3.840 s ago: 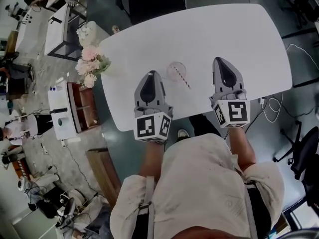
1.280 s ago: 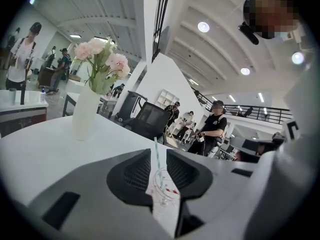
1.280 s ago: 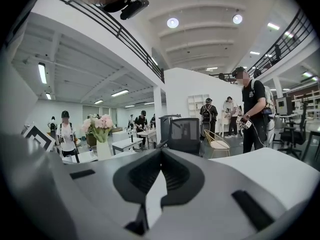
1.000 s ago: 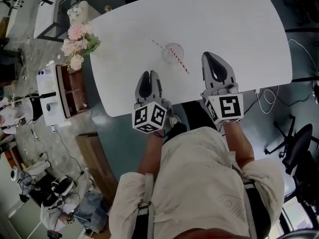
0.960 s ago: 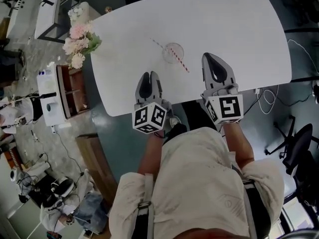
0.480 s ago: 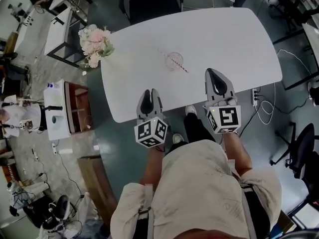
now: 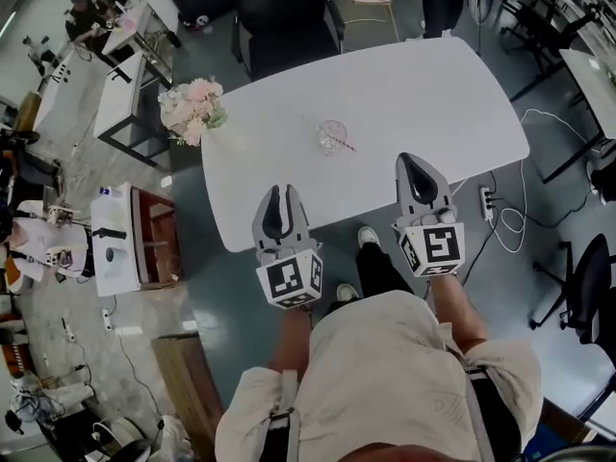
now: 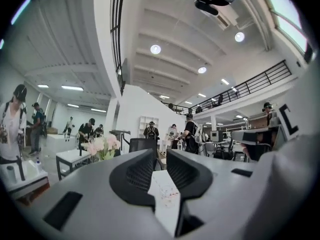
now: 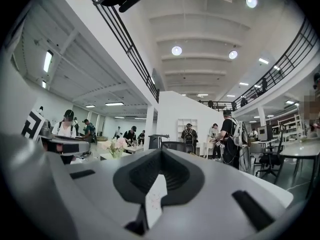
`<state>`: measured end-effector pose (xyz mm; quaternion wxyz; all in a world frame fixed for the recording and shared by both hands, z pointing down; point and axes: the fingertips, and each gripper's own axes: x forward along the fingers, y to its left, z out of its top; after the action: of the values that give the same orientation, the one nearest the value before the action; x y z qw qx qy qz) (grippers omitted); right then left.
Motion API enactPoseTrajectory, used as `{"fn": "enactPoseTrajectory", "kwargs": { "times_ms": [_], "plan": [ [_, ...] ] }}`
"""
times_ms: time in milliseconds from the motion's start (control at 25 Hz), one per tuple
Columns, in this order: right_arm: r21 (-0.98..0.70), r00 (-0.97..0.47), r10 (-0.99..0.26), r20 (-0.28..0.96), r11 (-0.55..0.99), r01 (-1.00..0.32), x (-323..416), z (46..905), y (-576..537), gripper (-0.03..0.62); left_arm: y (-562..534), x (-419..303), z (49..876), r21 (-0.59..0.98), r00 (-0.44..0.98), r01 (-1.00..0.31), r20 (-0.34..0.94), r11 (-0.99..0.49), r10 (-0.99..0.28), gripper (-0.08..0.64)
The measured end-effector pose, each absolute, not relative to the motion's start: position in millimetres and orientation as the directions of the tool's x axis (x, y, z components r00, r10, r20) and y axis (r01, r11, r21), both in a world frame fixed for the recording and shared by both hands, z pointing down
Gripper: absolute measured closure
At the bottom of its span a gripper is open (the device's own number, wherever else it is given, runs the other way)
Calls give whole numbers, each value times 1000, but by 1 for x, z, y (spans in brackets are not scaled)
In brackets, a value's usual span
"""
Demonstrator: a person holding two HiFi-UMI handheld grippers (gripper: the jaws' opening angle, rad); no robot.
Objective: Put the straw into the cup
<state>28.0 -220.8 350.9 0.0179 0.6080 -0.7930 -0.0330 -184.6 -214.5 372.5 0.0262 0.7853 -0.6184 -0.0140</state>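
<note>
A clear cup (image 7: 333,135) stands near the middle of the white table (image 7: 423,94). A red-and-white striped straw (image 7: 345,144) slants across its rim; how deep it sits inside I cannot tell. Both grippers hover at the table's near edge, well short of the cup. My left gripper (image 7: 280,191) has a narrow gap between its jaws and holds nothing. The right gripper (image 7: 416,159) is shut, tips touching, empty. In the left gripper view (image 8: 160,156) the cup (image 8: 163,191) shows tiny through the jaw gap. In the right gripper view (image 9: 160,152) it is a faint speck.
A pink flower bouquet (image 7: 192,109) sits at the table's left corner. A dark chair (image 7: 284,17) stands behind the table. A power strip with cables (image 7: 488,202) lies on the floor at right, near an office chair (image 7: 587,287). A white cart (image 7: 120,239) stands left.
The head camera has pulled back, so the table looks smaller. Both grippers have drawn away from the cup to the table's near edge. Cup and straw stay put.
</note>
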Motion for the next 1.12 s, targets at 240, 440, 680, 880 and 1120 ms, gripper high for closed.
{"fn": "enactPoseTrajectory", "kwargs": {
  "times_ms": [240,440,680,880,1120],
  "plan": [
    [77,-251,-965,-79,245,-966,33,332,-200,591,-191,-173,341,-67,266,-963,-72,-262,-961,482],
    [82,-251,-961,-115,243,-967,38,320,-184,591,-177,-162,328,-109,282,-956,-103,-271,-954,491],
    [85,-265,-955,-133,255,-963,34,319,-178,591,-169,-159,317,-128,286,-954,-128,-270,-950,545],
    [88,-269,-953,-141,259,-962,31,314,-177,591,-166,-161,314,-117,288,-955,-139,-273,-948,555],
    [113,-281,-950,-135,267,-957,31,316,-181,591,-168,-160,318,-126,296,-951,-128,-281,-946,555]
  ]
}}
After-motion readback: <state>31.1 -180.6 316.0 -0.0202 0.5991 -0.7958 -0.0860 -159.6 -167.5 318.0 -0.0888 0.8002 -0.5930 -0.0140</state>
